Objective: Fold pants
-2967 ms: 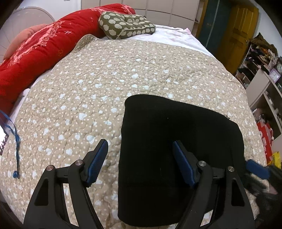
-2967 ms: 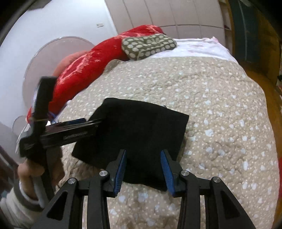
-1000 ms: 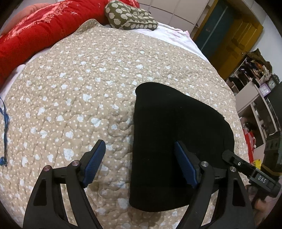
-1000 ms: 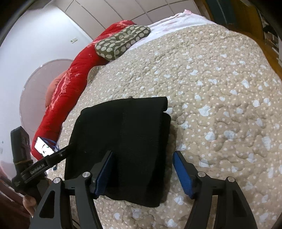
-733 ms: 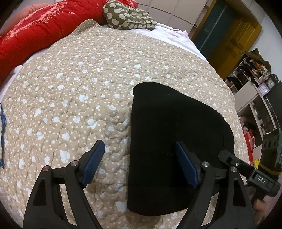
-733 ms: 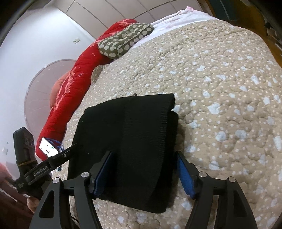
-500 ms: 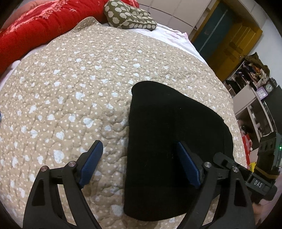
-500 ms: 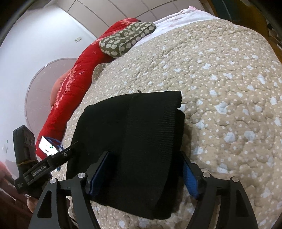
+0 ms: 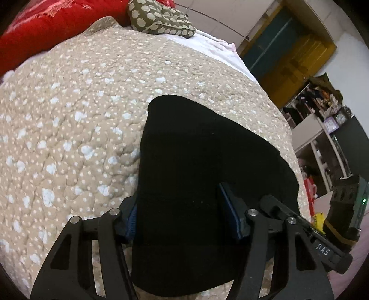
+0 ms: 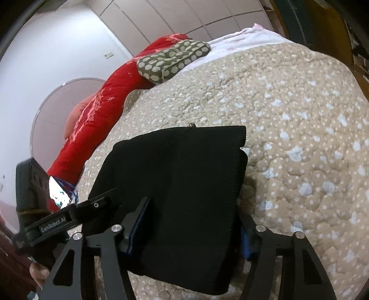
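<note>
Folded black pants [image 9: 207, 166] laid on dotted beige quilt [image 9: 69, 129], long axis running fwd, away from both tools. L gripper [image 9: 182, 221] spread wide, straddling near-left corner; R gripper [image 10: 191, 228] likewise spread, astride near-right corner. Nothing clamped yet. Both equally near hem; next fold judged near-to-far.

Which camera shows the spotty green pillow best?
The right wrist view. There the pillow sits whole and sharp, leaning on the red blanket at the far end of the bed. In the left wrist view the pillow is at the top edge, squashed by the lens, and its top is cut off.
</note>
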`<move>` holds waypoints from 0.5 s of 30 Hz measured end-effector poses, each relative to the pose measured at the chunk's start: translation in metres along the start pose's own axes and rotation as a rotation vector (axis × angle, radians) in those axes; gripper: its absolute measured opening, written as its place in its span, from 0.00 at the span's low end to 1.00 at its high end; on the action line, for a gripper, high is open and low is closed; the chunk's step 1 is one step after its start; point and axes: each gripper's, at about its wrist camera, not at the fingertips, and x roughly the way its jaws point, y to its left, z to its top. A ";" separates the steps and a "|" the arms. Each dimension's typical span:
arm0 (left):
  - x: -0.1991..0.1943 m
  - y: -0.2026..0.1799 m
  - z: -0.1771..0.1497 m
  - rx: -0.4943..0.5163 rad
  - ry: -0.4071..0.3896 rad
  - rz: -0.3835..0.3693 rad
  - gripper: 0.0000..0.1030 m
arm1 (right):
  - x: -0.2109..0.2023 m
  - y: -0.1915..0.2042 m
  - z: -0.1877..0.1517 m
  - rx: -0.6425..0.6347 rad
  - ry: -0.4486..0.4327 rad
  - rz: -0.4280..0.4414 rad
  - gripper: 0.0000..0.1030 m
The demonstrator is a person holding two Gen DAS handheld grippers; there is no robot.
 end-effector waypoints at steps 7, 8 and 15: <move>-0.007 -0.007 0.002 0.028 -0.004 0.009 0.49 | -0.010 0.005 0.001 -0.023 -0.018 -0.007 0.51; -0.011 -0.011 0.007 0.047 -0.016 0.009 0.49 | -0.015 0.009 0.004 -0.035 -0.033 -0.003 0.49; -0.018 -0.025 0.059 0.081 -0.107 0.026 0.49 | -0.025 0.031 0.052 -0.110 -0.129 -0.005 0.48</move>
